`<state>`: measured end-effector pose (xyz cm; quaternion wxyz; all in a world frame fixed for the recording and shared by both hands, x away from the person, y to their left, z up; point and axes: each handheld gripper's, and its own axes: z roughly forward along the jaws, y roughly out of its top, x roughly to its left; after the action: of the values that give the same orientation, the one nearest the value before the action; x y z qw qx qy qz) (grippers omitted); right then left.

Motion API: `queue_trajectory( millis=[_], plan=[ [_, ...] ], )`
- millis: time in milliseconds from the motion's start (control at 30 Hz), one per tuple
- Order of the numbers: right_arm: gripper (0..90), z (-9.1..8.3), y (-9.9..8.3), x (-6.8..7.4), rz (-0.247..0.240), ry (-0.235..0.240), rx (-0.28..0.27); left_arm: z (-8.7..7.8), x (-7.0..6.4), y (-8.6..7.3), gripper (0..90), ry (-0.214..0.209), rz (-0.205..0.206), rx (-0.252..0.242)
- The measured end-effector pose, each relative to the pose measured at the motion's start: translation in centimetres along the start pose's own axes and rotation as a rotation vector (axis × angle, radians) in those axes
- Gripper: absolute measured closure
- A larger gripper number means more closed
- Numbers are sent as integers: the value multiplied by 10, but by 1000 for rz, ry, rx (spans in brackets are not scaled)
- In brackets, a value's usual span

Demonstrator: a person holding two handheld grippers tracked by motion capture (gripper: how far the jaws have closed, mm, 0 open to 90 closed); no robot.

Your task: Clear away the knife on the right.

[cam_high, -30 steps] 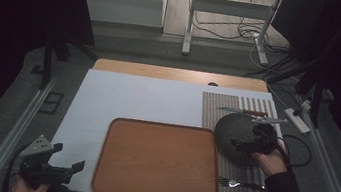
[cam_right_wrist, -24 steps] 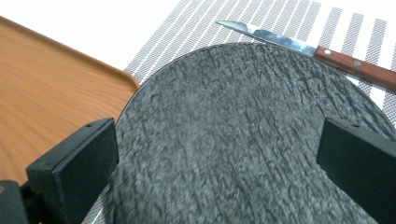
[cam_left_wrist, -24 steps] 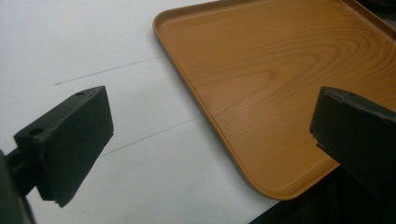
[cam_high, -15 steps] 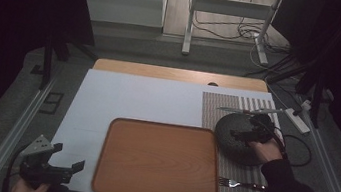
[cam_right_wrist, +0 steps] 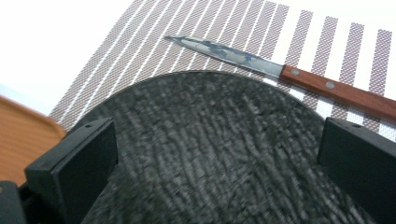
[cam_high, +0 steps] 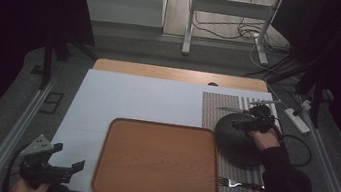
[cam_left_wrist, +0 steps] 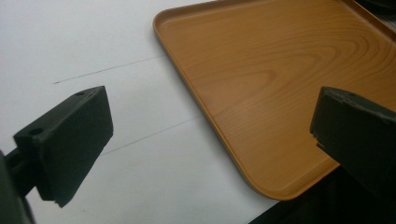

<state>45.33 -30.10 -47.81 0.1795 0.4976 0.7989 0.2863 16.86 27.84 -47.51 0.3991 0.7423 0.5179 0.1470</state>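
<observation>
A dark round textured plate (cam_high: 236, 141) lies on a striped placemat (cam_high: 217, 107) at the table's right. My right gripper (cam_high: 241, 123) hovers over the plate's far edge, open, with nothing between its jaws. In the right gripper view the plate (cam_right_wrist: 219, 149) spreads between the open jaws of that gripper (cam_right_wrist: 217, 161), and a wood-handled knife (cam_right_wrist: 280, 70) lies just beyond it. A wooden tray (cam_high: 159, 160) sits at the front centre. My left gripper (cam_high: 72, 170) rests open off the table's front left corner. In its own view, the left gripper (cam_left_wrist: 212, 140) faces the tray's corner (cam_left_wrist: 280, 84).
A fork (cam_high: 242, 184) lies on the placemat near the front edge, right of the tray. The knife (cam_high: 231, 109) lies beyond the plate. The white table surface (cam_high: 133, 98) stretches left and behind the tray. A power strip (cam_high: 296, 120) and cables lie off the right side.
My right gripper has shifted a little farther away and to the left over the plate. The left gripper has not moved.
</observation>
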Motion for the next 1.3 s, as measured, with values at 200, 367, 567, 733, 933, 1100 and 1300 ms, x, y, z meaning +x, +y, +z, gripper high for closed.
queue_trajectory(
  millis=[200, 367, 567, 733, 933, 1100, 1300],
  plan=[
    [0, 10, 9, -10, 37, -8, 19, 1, 0, 0, 0, 3, 1, 5],
    [0, 17, 17, -15, 39, -19, 39, 1, 0, 1, 0, 3, 3, 9],
    [0, 26, 26, -21, 29, -44, 51, 1, 0, 1, 0, 1, 2, 10],
    [0, 34, 32, -28, 47, -54, 54, 1, 0, 1, 0, -1, 1, 10],
    [0, 43, 38, -39, 57, -85, 61, 2, 0, 1, 0, -2, 1, 12],
    [39, 44, 41, -46, 66, -98, 35, 2, 0, 1, 0, -3, 0, 13],
    [417, 42, 44, -59, 77, -93, 23, 2, 1, 1, 0, -5, -1, 13]
  ],
)
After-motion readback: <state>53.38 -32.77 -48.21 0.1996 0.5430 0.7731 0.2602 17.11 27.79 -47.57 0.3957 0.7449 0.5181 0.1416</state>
